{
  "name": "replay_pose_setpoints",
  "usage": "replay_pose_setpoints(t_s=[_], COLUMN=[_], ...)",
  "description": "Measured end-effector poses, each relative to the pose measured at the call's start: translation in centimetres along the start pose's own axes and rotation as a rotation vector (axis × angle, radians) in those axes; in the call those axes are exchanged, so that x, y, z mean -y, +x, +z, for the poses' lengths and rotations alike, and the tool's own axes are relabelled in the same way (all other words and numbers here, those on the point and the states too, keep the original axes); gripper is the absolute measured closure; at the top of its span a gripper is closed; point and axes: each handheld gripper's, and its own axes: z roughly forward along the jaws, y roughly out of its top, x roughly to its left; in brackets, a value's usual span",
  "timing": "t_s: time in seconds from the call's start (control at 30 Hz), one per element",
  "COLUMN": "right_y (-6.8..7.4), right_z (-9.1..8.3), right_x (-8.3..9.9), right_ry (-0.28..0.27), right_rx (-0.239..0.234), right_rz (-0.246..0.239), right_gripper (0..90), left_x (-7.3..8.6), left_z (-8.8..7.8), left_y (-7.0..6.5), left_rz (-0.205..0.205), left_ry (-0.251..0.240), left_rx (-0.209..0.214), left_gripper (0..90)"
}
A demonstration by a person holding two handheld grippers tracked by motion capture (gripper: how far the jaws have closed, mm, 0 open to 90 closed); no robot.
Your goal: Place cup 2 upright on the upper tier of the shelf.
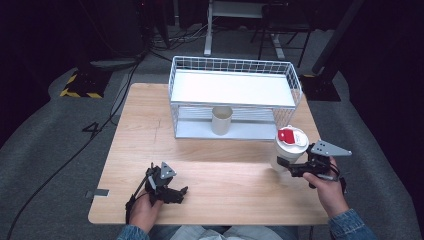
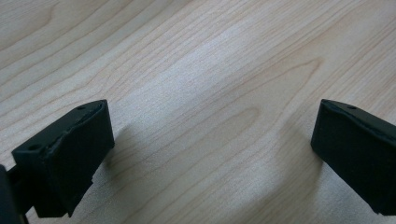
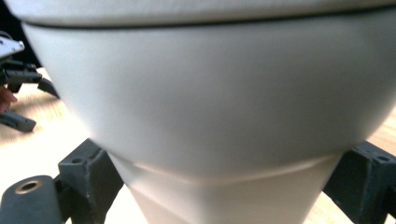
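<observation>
While your left gripper [image 1: 181, 194] rests on the wooden table [image 1: 225, 180] with its jaws spread wide over bare wood, your right gripper [image 1: 286, 166] clamps the white cup [image 1: 290, 150] near the table's right edge, in front of the wire rack [image 1: 235, 95]. That cup has a white lid with a red tab; no lettering is readable.

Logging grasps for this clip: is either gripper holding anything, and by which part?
The right gripper grips the lidded cup around its lower body. The left gripper is open, holding nothing.
</observation>
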Motion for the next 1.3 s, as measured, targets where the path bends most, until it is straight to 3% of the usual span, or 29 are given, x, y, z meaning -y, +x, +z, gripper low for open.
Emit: replay_pose_setpoints(t_s=[0.67, 0.83, 1.3], right_y=[-0.2, 0.0, 0.0], right_z=[-0.9, -0.9, 0.7], right_x=[-6.8, -8.9, -14.0], right_ry=[-0.033, -0.036, -0.045], right_rx=[-0.001, 0.004, 0.008], right_rz=[-0.028, -0.052, -0.071], right_gripper=[10.6, 10.6, 10.6], left_x=[-0.4, -0.7, -0.9], left_z=[0.3, 0.6, 0.8], left_y=[0.1, 0.2, 0.3], left_rz=[0.006, -0.006, -0.038], left_ry=[0.001, 0.001, -0.004], left_rx=[0.006, -0.013, -0.029], left_gripper=[0.0, 0.0, 0.0])
